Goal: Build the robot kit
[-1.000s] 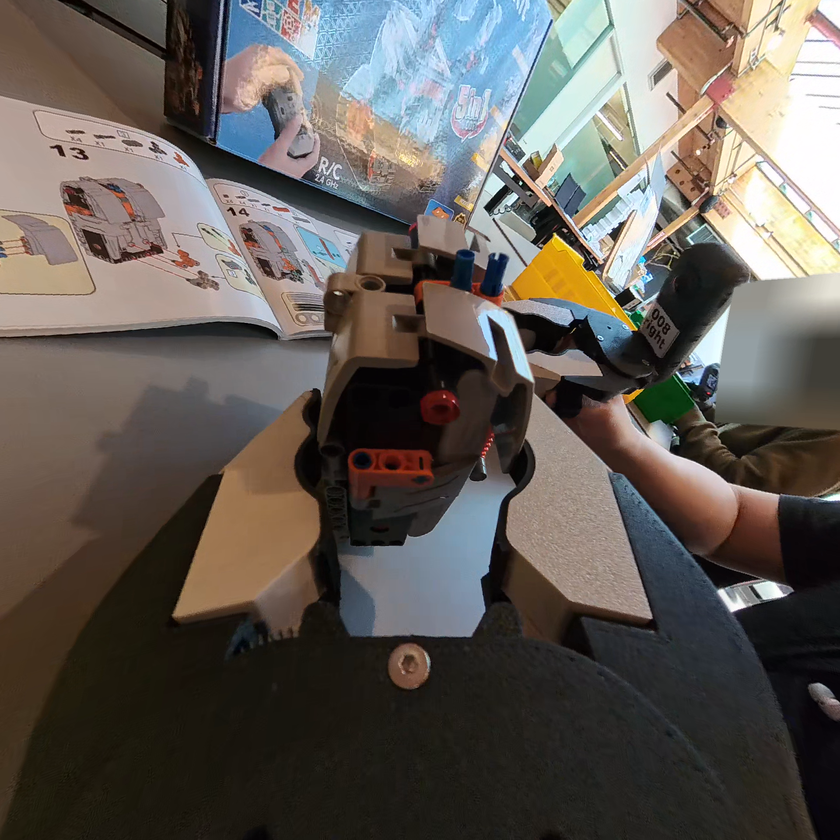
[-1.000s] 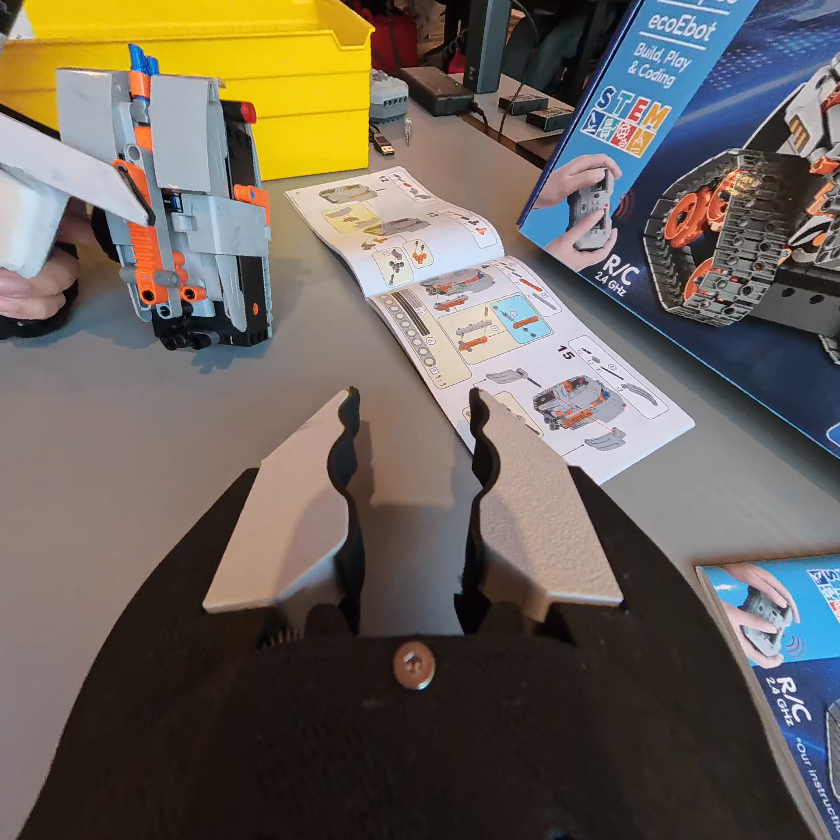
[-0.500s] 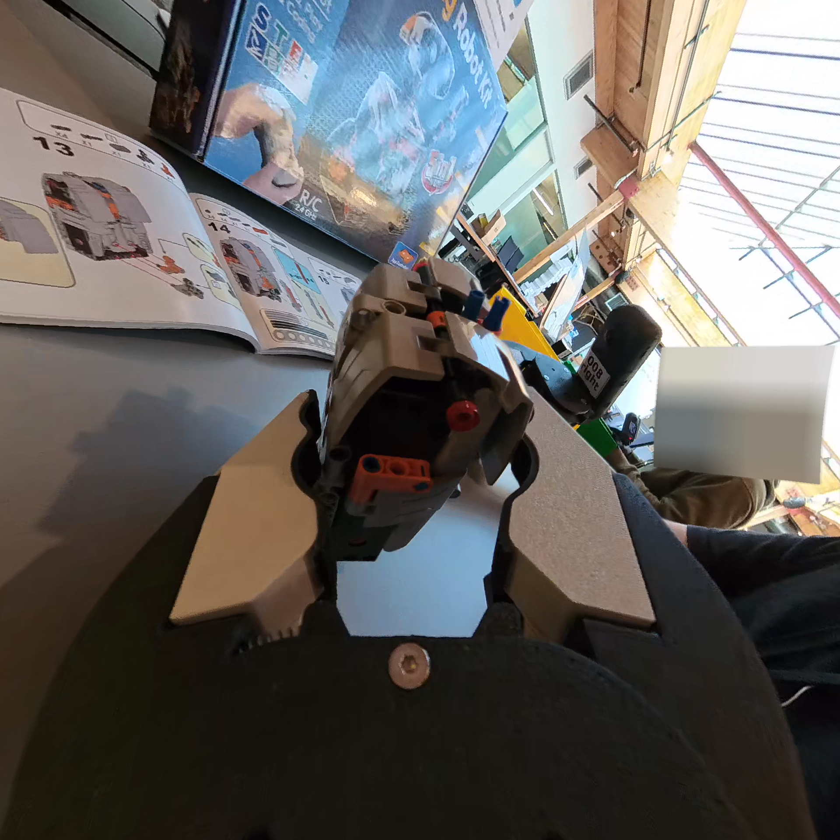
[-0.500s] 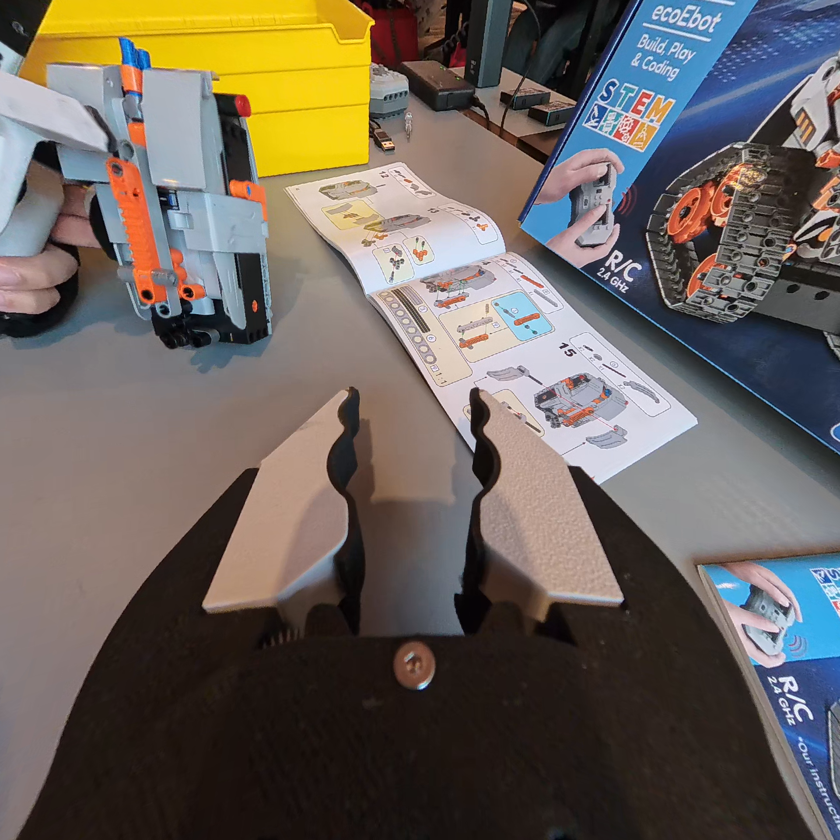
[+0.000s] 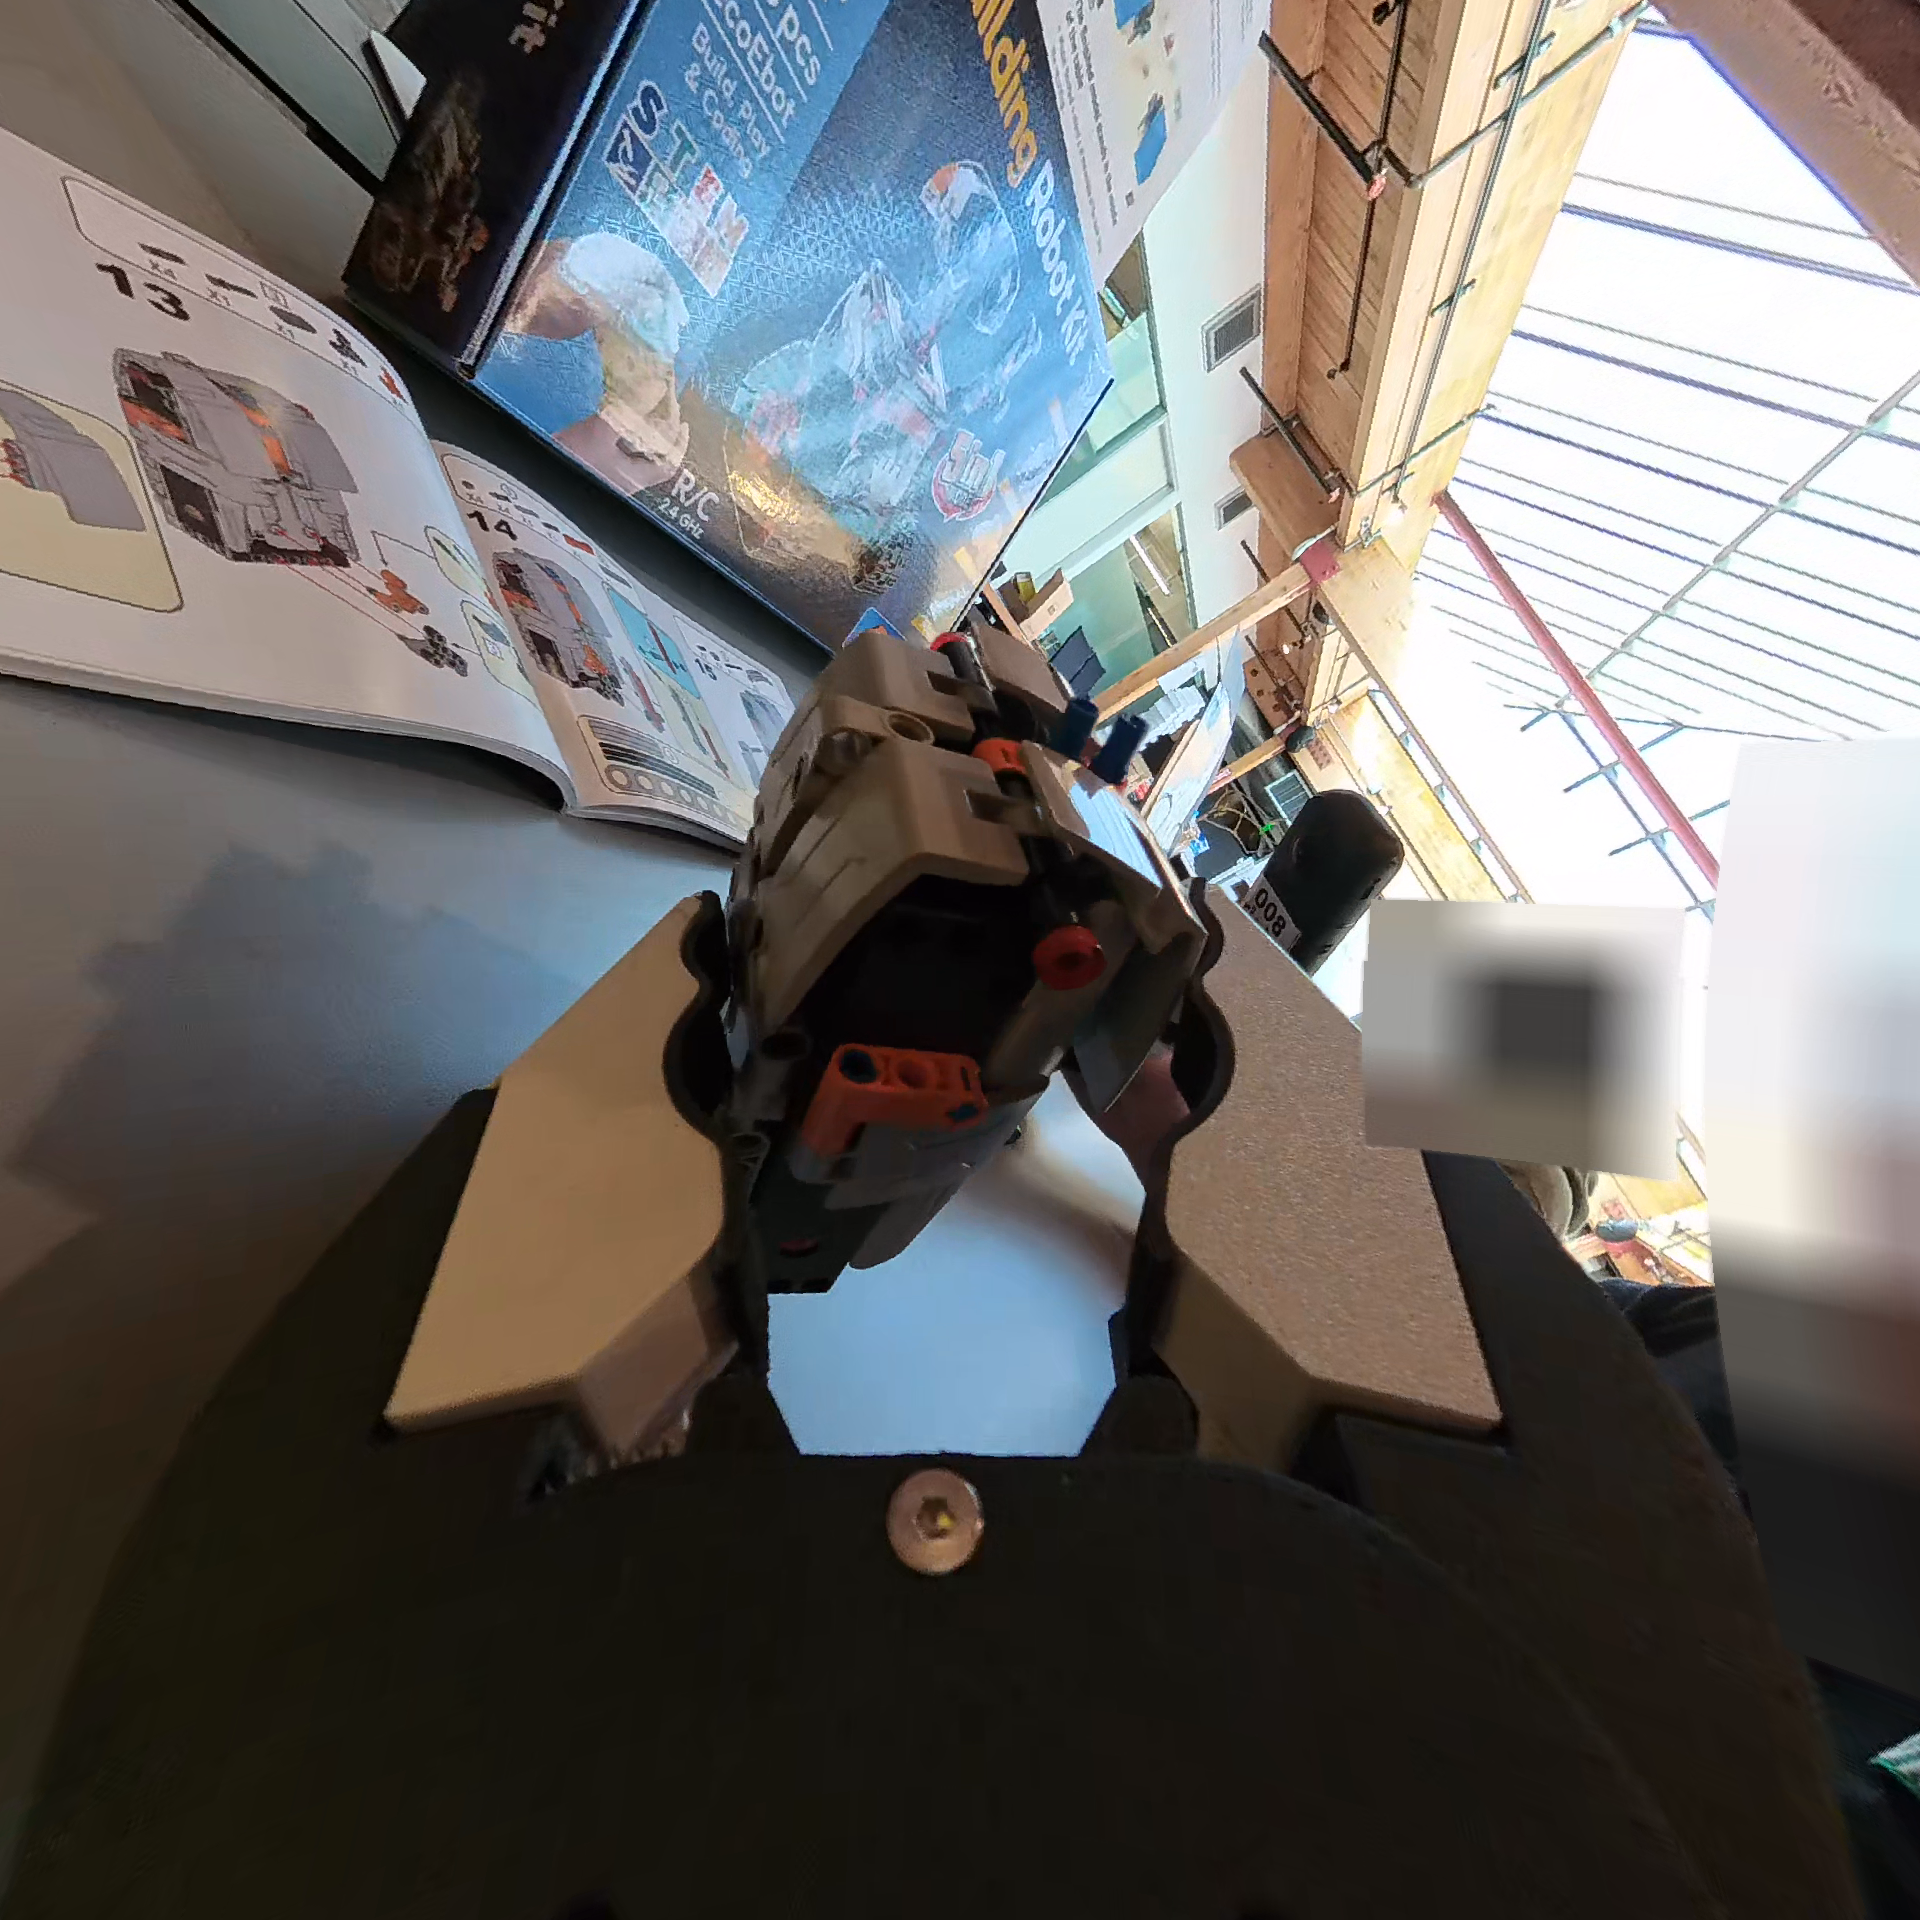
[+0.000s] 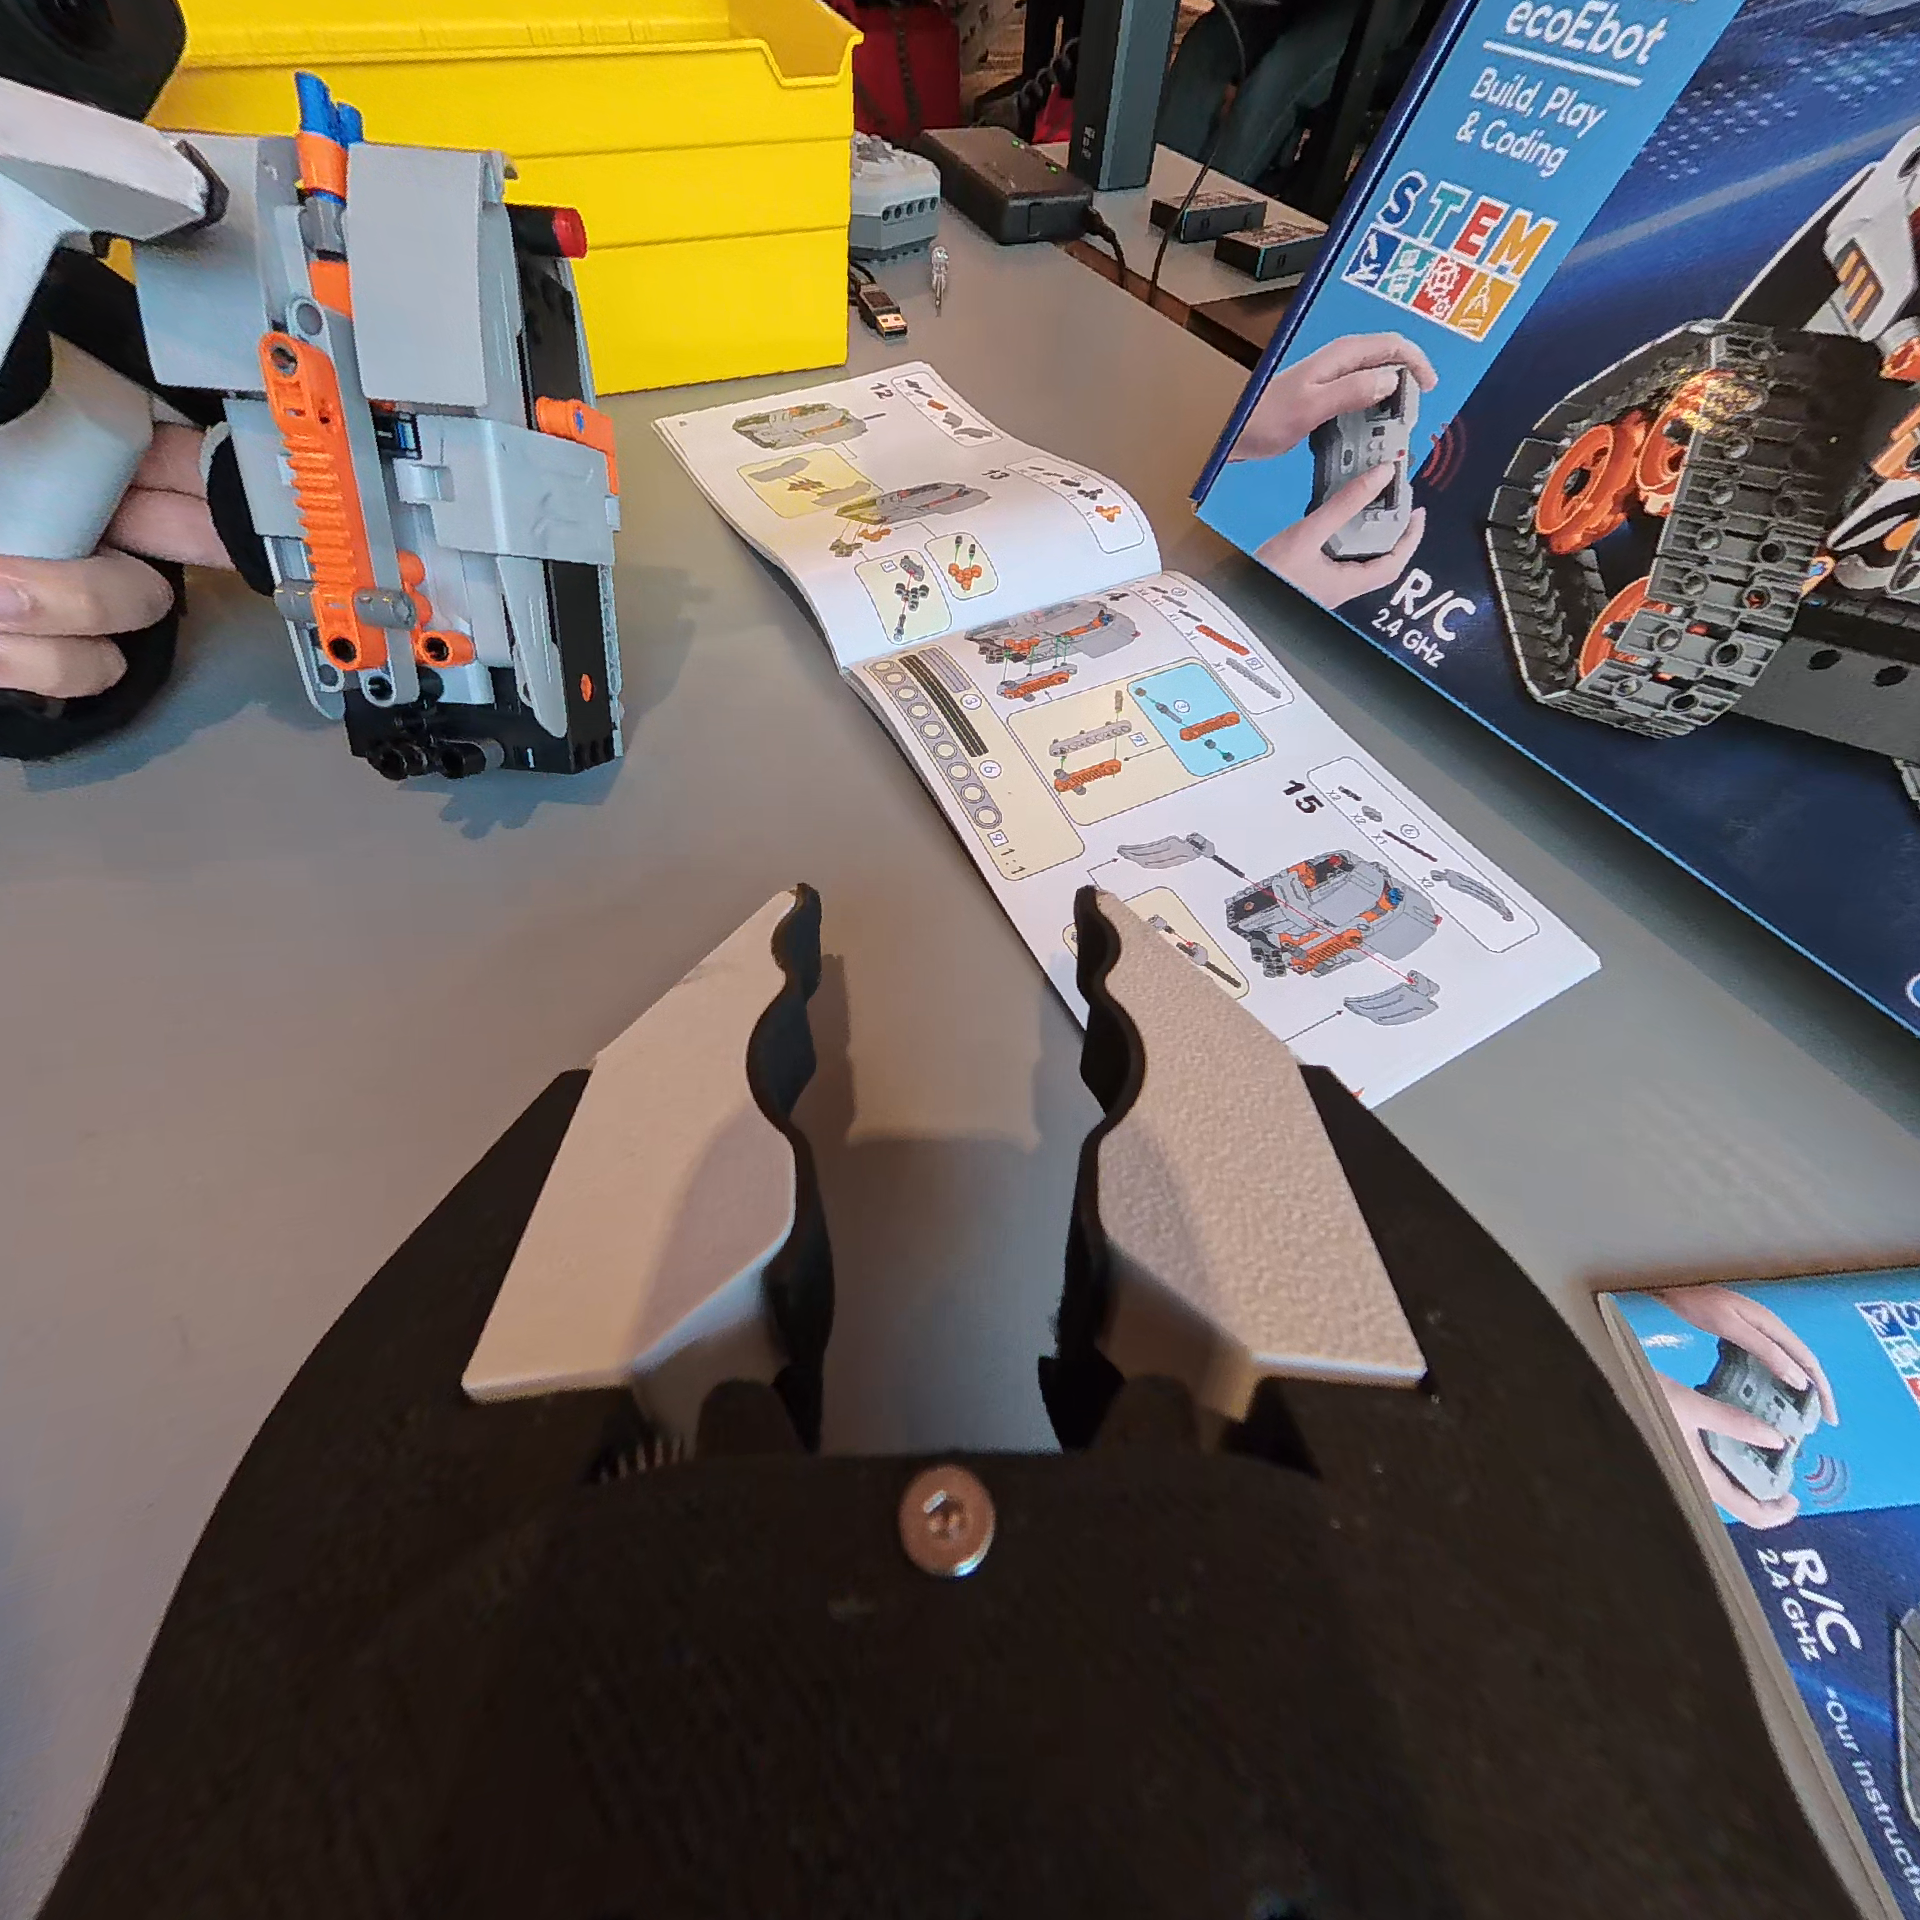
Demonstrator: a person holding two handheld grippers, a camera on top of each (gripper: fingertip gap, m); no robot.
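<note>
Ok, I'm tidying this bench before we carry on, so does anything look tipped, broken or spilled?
Nothing spilled or broken. The brick model is held off the grey table in the left gripper, tilted. The open booklet lies flat. The right gripper is open and empty.

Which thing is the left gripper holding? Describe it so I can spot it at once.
Start at the yellow bins at the table's far edge. Just in front, the left gripper clamps a grey brick model, its black base on the table. Only it has orange toothed strips and blue pins on top.
</note>
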